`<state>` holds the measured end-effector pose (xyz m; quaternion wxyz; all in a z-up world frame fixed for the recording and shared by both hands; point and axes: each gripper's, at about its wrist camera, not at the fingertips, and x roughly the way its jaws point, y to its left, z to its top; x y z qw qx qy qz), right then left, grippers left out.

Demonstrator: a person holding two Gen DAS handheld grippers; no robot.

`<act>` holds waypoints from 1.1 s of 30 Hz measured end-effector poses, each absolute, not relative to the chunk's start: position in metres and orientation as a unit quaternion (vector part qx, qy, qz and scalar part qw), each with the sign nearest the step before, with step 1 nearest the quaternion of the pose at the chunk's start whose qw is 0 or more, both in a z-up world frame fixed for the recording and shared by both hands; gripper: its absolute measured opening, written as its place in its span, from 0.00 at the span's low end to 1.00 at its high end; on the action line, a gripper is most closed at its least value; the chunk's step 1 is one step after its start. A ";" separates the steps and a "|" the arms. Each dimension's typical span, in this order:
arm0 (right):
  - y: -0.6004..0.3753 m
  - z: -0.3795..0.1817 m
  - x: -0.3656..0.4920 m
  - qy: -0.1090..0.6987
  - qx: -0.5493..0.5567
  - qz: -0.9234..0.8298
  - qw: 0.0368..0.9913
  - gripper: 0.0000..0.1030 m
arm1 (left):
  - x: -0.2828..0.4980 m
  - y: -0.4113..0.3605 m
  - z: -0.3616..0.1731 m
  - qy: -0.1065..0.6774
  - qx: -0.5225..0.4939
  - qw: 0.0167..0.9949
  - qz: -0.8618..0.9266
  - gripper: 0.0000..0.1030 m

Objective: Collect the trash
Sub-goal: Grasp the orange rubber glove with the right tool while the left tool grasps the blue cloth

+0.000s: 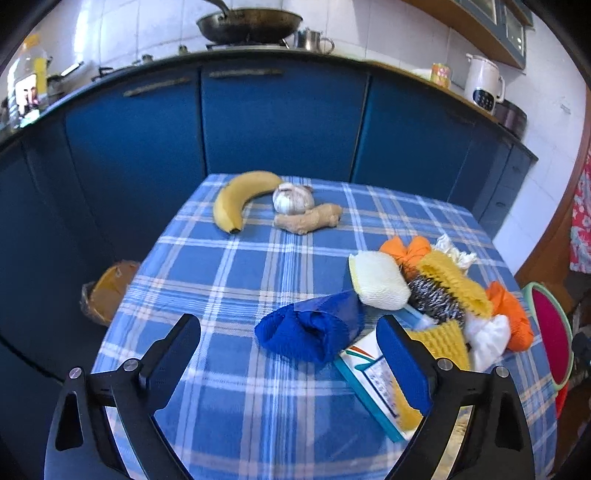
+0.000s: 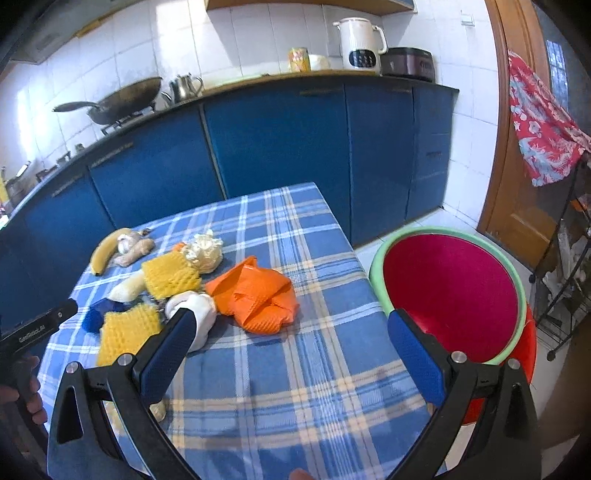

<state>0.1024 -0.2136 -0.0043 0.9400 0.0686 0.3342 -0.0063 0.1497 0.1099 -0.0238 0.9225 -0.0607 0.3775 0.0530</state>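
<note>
Banana [image 1: 236, 201], garlic [image 1: 292, 198], ginger [image 1: 308, 218] on checked cloth [image 1: 229, 280], wok [image 1: 249, 24], kettle [image 2: 360, 46], blue cabinets [image 1: 280, 122].

Bright daylight, glare on the wall tiles [image 2: 122, 55] — fisheye-warped edges, perhaps slight motion blur.

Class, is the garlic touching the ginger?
Touching. The left wrist view shows the garlic resting against the ginger, with no tablecloth visible between them.
</note>
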 end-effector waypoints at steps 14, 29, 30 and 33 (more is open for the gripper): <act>-0.200 -0.041 0.164 0.413 0.039 -0.025 0.909 0.99 | 0.191 0.123 -0.064 0.427 -0.103 0.898 -0.031 0.51; -0.188 -0.070 0.190 0.451 0.042 0.047 0.890 0.58 | 0.200 0.122 -0.071 0.417 -0.099 0.904 -0.005 0.51; -0.190 -0.072 0.191 0.455 0.048 0.054 0.888 0.57 | 0.201 0.122 -0.071 0.417 -0.100 0.904 -0.002 0.51; -0.190 -0.072 0.189 0.448 0.049 0.063 0.890 0.55 | 0.202 0.121 -0.071 0.417 -0.100 0.904 0.002 0.50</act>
